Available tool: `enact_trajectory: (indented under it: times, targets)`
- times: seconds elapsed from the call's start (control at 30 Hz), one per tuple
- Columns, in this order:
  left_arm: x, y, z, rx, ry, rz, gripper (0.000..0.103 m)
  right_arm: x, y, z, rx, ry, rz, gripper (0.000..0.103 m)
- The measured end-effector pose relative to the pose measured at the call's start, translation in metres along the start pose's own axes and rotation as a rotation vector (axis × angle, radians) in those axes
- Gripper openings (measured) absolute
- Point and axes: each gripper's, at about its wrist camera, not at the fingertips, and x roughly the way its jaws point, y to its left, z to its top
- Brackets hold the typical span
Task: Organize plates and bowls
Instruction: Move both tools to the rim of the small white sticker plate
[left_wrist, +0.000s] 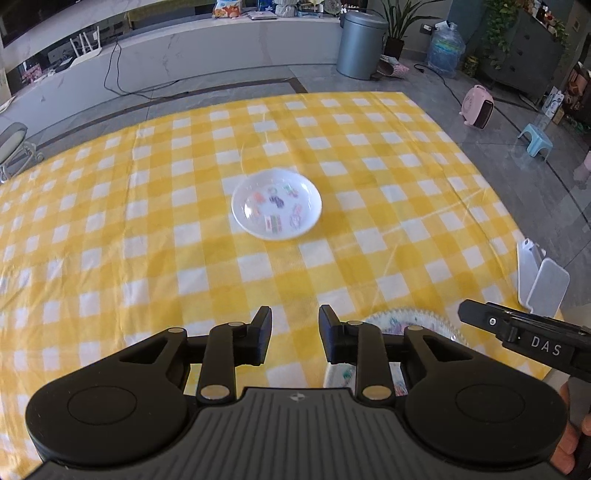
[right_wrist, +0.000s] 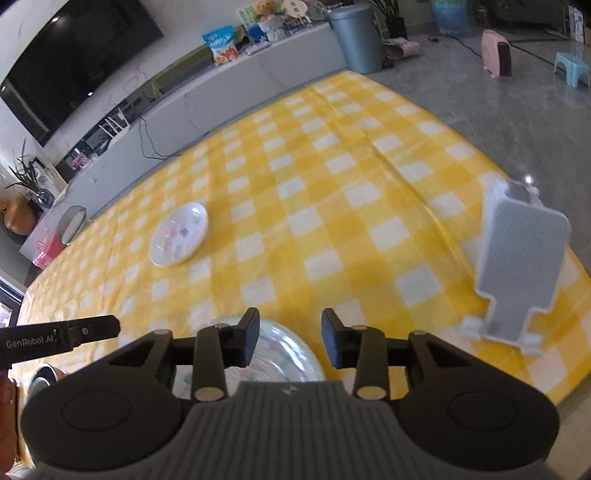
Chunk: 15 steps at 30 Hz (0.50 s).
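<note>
Left wrist view: the left claw (left_wrist: 295, 338) hangs over the near part of the counter (left_wrist: 147, 221), which is covered in a yellow-and-white checked cloth. Its two black fingers stand apart with only cloth showing between them — it holds nothing. Ahead, near the middle of the counter, sits a small white plate (left_wrist: 276, 204) with coloured pictures on its face, flat and well apart from the claw. Just below and to the right of the right finger, a second patterned plate (left_wrist: 417, 321) with a scalloped rim lies at the near edge, mostly hidden behind the claw's linkage. A white dish rack (left_wrist: 541, 282) stands at the counter's right edge. The right claw (left_wrist: 517, 328) pokes in from the right side; only part of it shows here.

Right wrist view: the right claw (right_wrist: 290, 338) has its fingers spread, nothing gripped. Directly under the gap lies the patterned plate (right_wrist: 280, 354), close below the fingers — contact cannot be told. The small white plate (right_wrist: 179, 234) lies far to the left. The dish rack (right_wrist: 517, 266) stands upright at the right, near the counter's (right_wrist: 332, 184) edge. The left claw (right_wrist: 92, 330) enters at the left margin.
</note>
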Motion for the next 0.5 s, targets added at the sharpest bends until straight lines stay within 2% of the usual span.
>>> enact_trajectory:
  times: [0.1,0.27,0.37,0.5]
  targets:
    - [-0.004,0.007,0.011,0.010,-0.018,-0.004,0.038,0.004,0.013,0.008,0.004,-0.015,0.027,0.043]
    - [-0.005,0.022,0.028,-0.004,-0.029,-0.066,0.042,0.011,0.035,0.019,-0.015,-0.037,0.041,0.053]
    - [-0.004,0.030,0.038,-0.017,-0.043,-0.098,0.048,0.017,0.044,0.026,0.009,-0.033,0.073,0.053]
    - [0.005,0.041,0.049,-0.026,-0.058,-0.086,0.049,0.028,0.055,0.041,0.039,-0.045,0.093,0.053]
